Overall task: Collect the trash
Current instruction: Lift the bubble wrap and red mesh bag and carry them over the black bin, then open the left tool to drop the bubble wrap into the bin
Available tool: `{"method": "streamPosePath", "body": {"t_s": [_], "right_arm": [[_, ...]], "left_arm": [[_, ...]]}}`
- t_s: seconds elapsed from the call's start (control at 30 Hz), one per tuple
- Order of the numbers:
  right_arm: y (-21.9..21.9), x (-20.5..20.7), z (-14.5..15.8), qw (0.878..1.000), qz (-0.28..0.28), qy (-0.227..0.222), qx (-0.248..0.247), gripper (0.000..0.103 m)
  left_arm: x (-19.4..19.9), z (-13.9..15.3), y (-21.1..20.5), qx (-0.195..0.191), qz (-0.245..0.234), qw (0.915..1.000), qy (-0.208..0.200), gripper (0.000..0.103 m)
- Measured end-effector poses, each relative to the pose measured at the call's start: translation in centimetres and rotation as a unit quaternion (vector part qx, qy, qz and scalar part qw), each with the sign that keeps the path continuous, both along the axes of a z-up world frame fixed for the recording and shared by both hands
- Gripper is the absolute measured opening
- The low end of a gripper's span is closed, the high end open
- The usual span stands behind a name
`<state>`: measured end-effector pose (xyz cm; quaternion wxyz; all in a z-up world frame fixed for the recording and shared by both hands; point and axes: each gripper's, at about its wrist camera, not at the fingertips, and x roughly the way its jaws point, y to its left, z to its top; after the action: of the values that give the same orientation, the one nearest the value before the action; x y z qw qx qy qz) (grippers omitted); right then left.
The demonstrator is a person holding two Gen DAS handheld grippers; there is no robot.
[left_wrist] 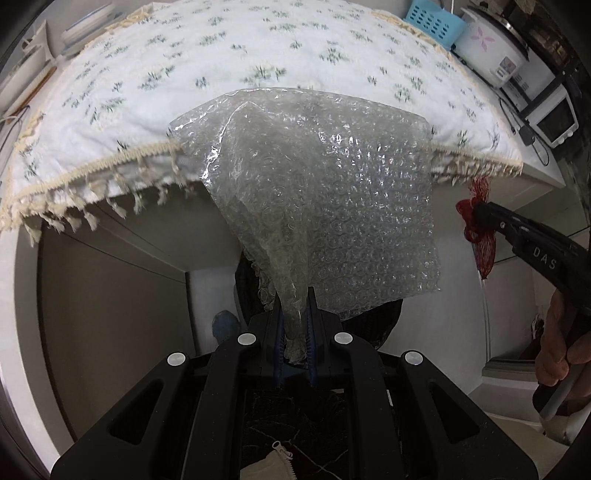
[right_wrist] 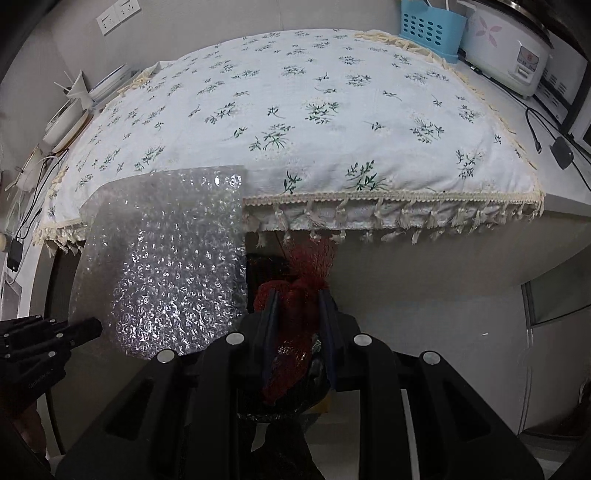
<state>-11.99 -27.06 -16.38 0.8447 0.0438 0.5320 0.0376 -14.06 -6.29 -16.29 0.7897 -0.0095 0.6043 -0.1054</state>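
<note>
- The left gripper (left_wrist: 295, 325) is clamped on a bunched corner of a clear bubble wrap sheet (left_wrist: 332, 206); its two blue-lined fingers (left_wrist: 277, 325) press the plastic between them.
- The bubble wrap sheet hangs in the air in front of the near edge of the surface (left_wrist: 543, 177), partly hiding the fringe of the tablecloth (left_wrist: 221, 66).
- The tablecloth is white with small green flower sprigs and a cream tasselled fringe, and covers most of the surface.
- The right gripper (right_wrist: 300, 332) is clamped on a red mesh net bag (right_wrist: 295, 332), held below the surface edge, just beside the bubble wrap sheet.
- In the left wrist view the right gripper comes in from the right with the net bag bunched at its tip; white letters on its side read "DAS".
- Below the net bag is a dark opening lined with black plastic (right_wrist: 280, 411); what it belongs to cannot be told.
- At the far right of the surface stand a blue perforated basket (right_wrist: 430, 26) and a white rice cooker (right_wrist: 506, 48) with a pink flower print; its label is too small to read.
- Two white wall sockets (right_wrist: 118, 14) sit on the wall behind.
</note>
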Motion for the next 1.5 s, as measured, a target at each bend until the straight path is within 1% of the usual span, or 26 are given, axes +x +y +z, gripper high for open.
{"method": "streamPosePath", "body": {"t_s": [0.2,0.23,0.4,0.63,0.73,0.83,0.9,0.97,1.0,1.03,1.1,1.13,1.2,1.3,1.33,1.4,1.5], "right_arm": [[0.1,-0.1,-2.8,1.000,0.004,0.021,0.004,0.021],[0.1,-0.1,-3.2,1.000,0.005,0.026,0.003,0.021],[0.2,-0.2,-5.1,0.999,0.006,0.042,0.001,0.021],[0.0,-0.4,-6.9,0.998,0.003,0.065,0.001,0.021],[0.0,-0.5,-7.1,0.998,0.003,0.069,-0.001,0.021],[0.1,-0.4,-7.3,0.997,0.002,0.072,0.001,0.021],[0.1,-0.4,-7.4,0.997,0.003,0.071,0.003,0.022],[0.4,0.0,-7.6,0.997,0.004,0.072,0.005,0.022],[0.5,0.1,-7.7,0.997,0.004,0.072,0.005,0.022],[1.1,0.3,-8.2,0.997,0.004,0.072,0.005,0.022],[1.6,0.7,-8.6,0.997,0.006,0.074,0.008,0.022],[2.0,1.0,-8.8,0.997,0.007,0.075,0.009,0.022],[2.6,1.3,-9.2,0.997,0.009,0.077,0.010,0.022],[3.6,1.6,-9.7,0.997,0.018,0.079,0.011,0.022],[3.9,1.7,-9.8,0.997,0.020,0.079,0.011,0.023],[4.5,2.0,-10.2,0.996,0.023,0.080,0.012,0.026],[5.4,2.3,-10.6,0.996,0.030,0.081,0.010,0.027]], "left_arm": [[-0.3,-3.0,-0.7,0.019,-0.001,0.9997,0.014,0.009],[-0.3,-3.7,-0.8,0.027,-0.003,0.9995,0.018,0.009],[-0.3,-6.4,-1.4,0.038,-0.003,0.9984,0.042,0.009],[0.3,-10.7,-2.3,0.065,-0.009,0.9954,0.070,0.009],[0.8,-11.6,-2.8,0.070,-0.015,0.9945,0.076,0.009],[1.0,-11.3,-3.0,0.062,-0.013,0.9956,0.069,0.017],[1.3,-10.9,-2.8,0.062,-0.006,0.9963,0.060,0.031],[1.5,-10.3,-2.4,0.060,0.001,0.9969,0.052,0.037],[1.5,-10.1,-2.2,0.057,0.005,0.9971,0.049,0.042],[1.6,-9.8,-1.9,0.054,0.010,0.9974,0.046,0.045],[1.9,-9.2,-1.2,0.051,0.021,0.9977,0.041,0.061],[2.0,-8.8,-0.9,0.048,0.026,0.9978,0.038,0.063],[2.1,-8.1,-0.5,0.040,0.029,0.9983,0.032,0.071],[2.0,-6.9,-0.1,0.037,0.035,0.9985,0.019,0.079],[2.0,-6.5,0.1,0.034,0.039,0.9985,0.016,0.083],[1.8,-5.7,0.8,0.029,0.049,0.9983,0.011,0.091],[1.8,-4.7,1.6,0.027,0.057,0.9980,0.003,0.095]]}}
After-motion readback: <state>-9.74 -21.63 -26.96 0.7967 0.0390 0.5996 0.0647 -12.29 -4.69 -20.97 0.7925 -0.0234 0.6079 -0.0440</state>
